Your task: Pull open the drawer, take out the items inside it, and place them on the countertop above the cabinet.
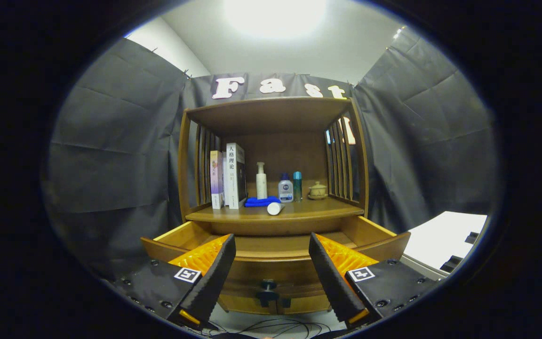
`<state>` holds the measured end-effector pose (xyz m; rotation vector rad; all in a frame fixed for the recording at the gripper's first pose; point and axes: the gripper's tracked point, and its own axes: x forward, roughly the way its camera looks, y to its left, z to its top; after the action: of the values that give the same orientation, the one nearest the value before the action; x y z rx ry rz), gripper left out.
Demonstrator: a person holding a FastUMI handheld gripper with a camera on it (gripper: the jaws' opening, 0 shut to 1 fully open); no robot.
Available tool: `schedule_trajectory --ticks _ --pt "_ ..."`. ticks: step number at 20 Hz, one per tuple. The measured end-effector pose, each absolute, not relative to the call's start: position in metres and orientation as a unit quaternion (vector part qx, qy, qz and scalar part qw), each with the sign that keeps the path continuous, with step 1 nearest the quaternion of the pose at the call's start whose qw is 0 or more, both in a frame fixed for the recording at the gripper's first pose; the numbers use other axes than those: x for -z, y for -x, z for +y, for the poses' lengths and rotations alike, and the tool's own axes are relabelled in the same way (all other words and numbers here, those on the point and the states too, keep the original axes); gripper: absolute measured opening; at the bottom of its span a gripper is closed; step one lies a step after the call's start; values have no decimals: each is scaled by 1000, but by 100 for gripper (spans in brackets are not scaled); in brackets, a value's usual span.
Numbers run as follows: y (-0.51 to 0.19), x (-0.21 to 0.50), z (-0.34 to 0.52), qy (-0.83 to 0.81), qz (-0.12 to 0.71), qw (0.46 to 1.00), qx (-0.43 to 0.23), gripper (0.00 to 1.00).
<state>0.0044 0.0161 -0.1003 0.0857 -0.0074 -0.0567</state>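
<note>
Brown wooden drawer [374, 235] is pulled out below the tabletop [299, 214]. Hand-held gripper [271, 261] is spread wide and empty, fingers straddling its front above the dark round knob [268, 285]. White cylindrical tube [275, 208] lies on its side on the tabletop, long axis and capped end pointing at the camera. Next: tilt down and check the drawer interior (hidden from here).
</note>
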Motion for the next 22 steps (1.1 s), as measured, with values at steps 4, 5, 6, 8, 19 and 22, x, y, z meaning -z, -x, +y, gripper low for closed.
schedule_trajectory --ticks 4,5,6,8,19,22 --pt "-12 122 7 -43 12 998 37 98" --pt "-15 129 6 -51 19 998 37 98" --pt "-18 137 6 -61 27 997 38 98" --pt "-26 152 8 -88 43 995 34 98" --pt "-52 221 19 -47 124 991 35 98" --pt "-56 233 16 -46 136 989 39 98"
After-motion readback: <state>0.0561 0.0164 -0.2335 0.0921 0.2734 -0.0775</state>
